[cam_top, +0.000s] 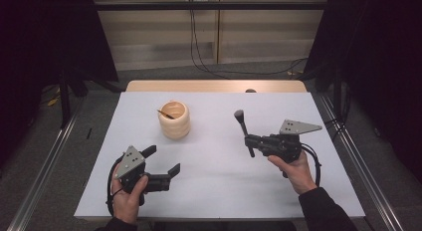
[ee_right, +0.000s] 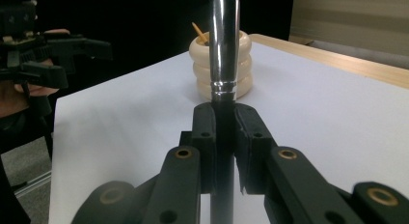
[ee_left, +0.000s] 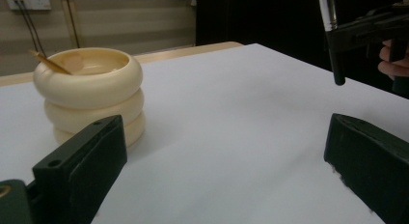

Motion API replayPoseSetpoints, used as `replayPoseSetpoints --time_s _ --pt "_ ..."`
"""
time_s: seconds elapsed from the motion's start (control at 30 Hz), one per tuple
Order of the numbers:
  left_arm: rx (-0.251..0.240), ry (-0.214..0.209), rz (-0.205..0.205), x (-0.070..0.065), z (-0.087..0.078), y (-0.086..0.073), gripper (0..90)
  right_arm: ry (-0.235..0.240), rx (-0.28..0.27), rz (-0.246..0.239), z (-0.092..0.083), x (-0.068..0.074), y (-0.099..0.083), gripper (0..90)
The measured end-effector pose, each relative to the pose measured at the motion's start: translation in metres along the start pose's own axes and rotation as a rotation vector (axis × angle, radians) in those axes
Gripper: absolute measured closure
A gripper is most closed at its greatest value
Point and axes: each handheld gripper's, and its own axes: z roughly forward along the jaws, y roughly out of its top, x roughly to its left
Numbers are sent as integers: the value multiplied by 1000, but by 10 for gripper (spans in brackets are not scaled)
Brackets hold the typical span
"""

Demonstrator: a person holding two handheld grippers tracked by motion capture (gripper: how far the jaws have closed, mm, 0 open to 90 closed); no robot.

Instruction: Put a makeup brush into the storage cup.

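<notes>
A cream ribbed holder (cam_top: 174, 120) (ee_left: 89, 96) (ee_right: 243, 64) stands upright at the back left of the white mat, with a thin wooden stick (cam_top: 165, 114) (ee_left: 48, 63) leaning inside it. My right gripper (cam_top: 250, 141) (ee_right: 225, 132) is shut on the black handle of a brush (cam_top: 242, 126) (ee_right: 225, 50), whose silver ferrule and dark head point away from me, to the right of the holder. In the left gripper view the brush (ee_left: 333, 40) hangs at the upper right. My left gripper (cam_top: 161, 160) (ee_left: 224, 156) is open and holds nothing, low over the mat in front of the holder.
The white mat (cam_top: 219, 181) covers a wooden table whose bare edge (cam_top: 214, 85) shows at the back. Metal rails (cam_top: 40, 171) run along both sides. Cables hang down the back wall (cam_top: 196, 37).
</notes>
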Motion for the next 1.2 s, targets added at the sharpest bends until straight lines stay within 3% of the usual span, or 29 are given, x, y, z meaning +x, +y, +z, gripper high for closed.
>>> replayPoseSetpoints --time_s 0.2,0.37,0.6,0.7,0.83,0.97,1.0,1.2 --pt "-34 -8 12 -8 14 8 13 21 -7 -11 4 5 2 797" --pt "-52 -51 10 -17 24 15 13 32 -6 -21 6 9 2 797" --pt "-60 -65 26 -21 33 25 13 49 -11 -35 10 15 5 797" --pt "-53 -78 61 -25 34 31 11 59 -7 -42 13 19 5 797" --pt "-47 -100 72 -30 41 34 11 77 -7 -54 17 25 7 797" --pt "-49 -112 80 -35 47 36 21 96 5 -58 23 28 5 797" --pt "-43 -97 82 -36 48 37 25 96 9 -58 24 29 4 797" --pt "-53 -123 78 -40 54 43 27 106 13 -52 26 30 3 797"
